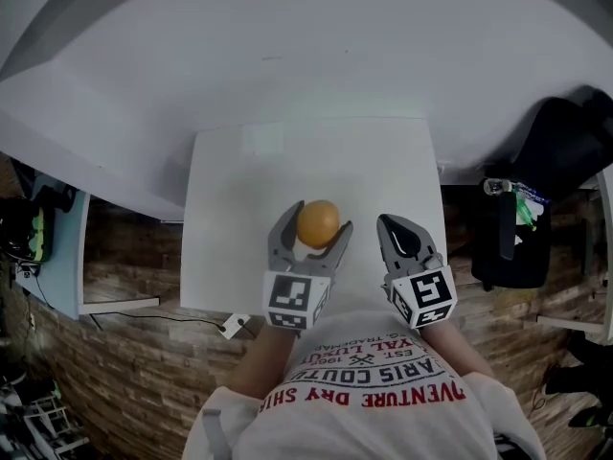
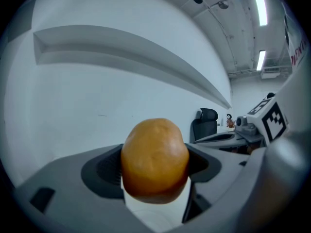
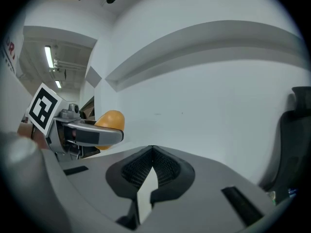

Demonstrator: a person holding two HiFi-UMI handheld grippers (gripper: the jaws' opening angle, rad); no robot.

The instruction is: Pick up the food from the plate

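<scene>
The left hand-held gripper [image 1: 314, 226] is clamped on the food [image 2: 154, 159], a round orange piece sitting snug between both jaws, which stand wide around it. It's held over the near half of the white worktop [image 1: 239, 209]. Just beside it on the right, the right hand-held gripper [image 1: 388, 223] carries nothing, its jaws together with the tips touching. Both point away from the person, toward the pale wall [image 3: 218, 91].

A white square tabletop [image 1: 239, 175] lay open ahead of the left gripper [image 1: 316, 220], its jaws filled by a round orange food item [image 1: 318, 224], with the right gripper [image 1: 395, 226] close beside. A white wall [image 1: 306, 56] closed the far edge, and a black office chair [image 2: 206, 123] stood to the right.
</scene>
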